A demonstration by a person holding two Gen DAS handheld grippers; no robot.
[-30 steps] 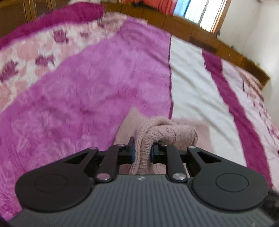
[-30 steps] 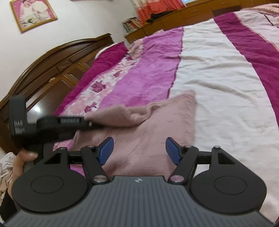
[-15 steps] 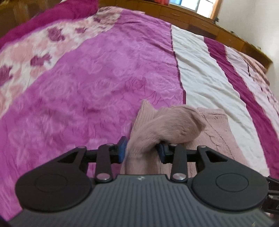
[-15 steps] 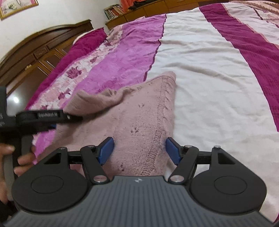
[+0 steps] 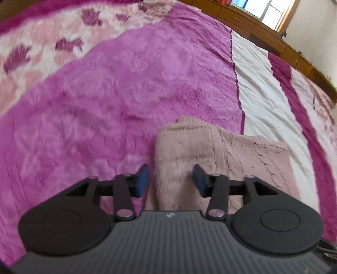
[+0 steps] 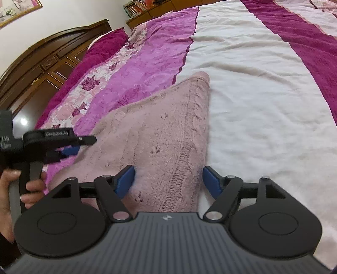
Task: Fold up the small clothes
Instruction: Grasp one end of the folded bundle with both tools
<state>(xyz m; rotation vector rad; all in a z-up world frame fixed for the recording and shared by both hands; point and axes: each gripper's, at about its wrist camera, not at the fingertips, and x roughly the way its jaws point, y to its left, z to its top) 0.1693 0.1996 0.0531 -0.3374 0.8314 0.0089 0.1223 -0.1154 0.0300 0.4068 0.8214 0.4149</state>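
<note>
- The left gripper (image 5: 170,179) points down at the bed, its jaws opening; the blue pads (image 5: 141,181) stand apart, with a folded ridge of the knit (image 5: 189,151) between them and no pad pressing on it.
- In the right wrist view the left gripper (image 6: 81,145) comes in from 9 o'clock, just at the knit's left edge, held by a hand (image 6: 12,185) at the frame's left.
- The right gripper (image 6: 168,181) has its jaws opening too, spread wide; the knit's near end with its cable-pattern edge lies between the blue pads (image 6: 125,180), and the left pad looks to be just at the fabric while the right pad stands clear.
- The knit is a small dusty-pink garment lying on the bed, folded over itself; seen from the left gripper its fold runs toward 12 o'clock and its flat part spreads toward 3 o'clock.
- From the right gripper it tapers to a corner at 12 o'clock.
- It lies across the bedspread's (image 6: 263,101) magenta and cream stripes.
- Beyond, at 10 o'clock in the right wrist view, stands a dark wooden headboard (image 6: 42,63); at 1 o'clock in the left wrist view, a window (image 5: 265,10) above low wooden cabinets (image 5: 242,20).
</note>
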